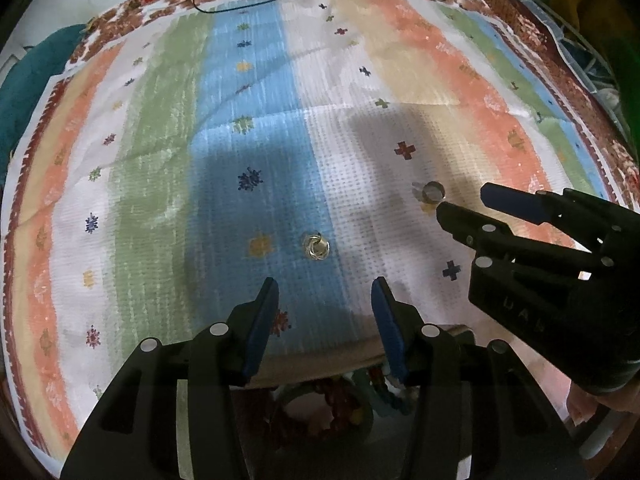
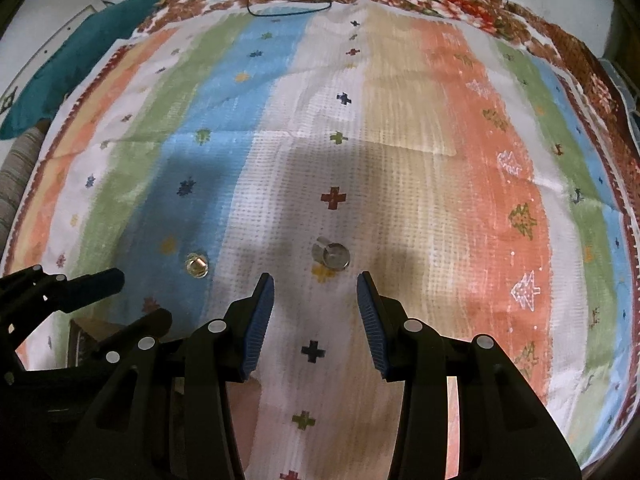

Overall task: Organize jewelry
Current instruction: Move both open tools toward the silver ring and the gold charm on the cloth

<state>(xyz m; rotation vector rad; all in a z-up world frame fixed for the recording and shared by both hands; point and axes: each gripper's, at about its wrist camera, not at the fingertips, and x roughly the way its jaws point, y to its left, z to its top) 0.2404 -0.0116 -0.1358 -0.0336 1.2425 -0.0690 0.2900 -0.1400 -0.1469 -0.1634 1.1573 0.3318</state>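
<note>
Across a striped cloth (floral border), two small rings, apart.

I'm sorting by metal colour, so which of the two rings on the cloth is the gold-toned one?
The gold ring on the blue stripe, ahead of the left gripper. The other, the silver ring on the white stripe, is plain and greyish.

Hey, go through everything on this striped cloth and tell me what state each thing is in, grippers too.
Gold ring: lying loose on the blue stripe, untouched.
Silver ring: lying on the white stripe, untouched.
Left gripper: open, empty, above the gold ring.
Right gripper: open, empty, above the silver ring.
Striped cloth: spread flat, slightly creased.
</note>
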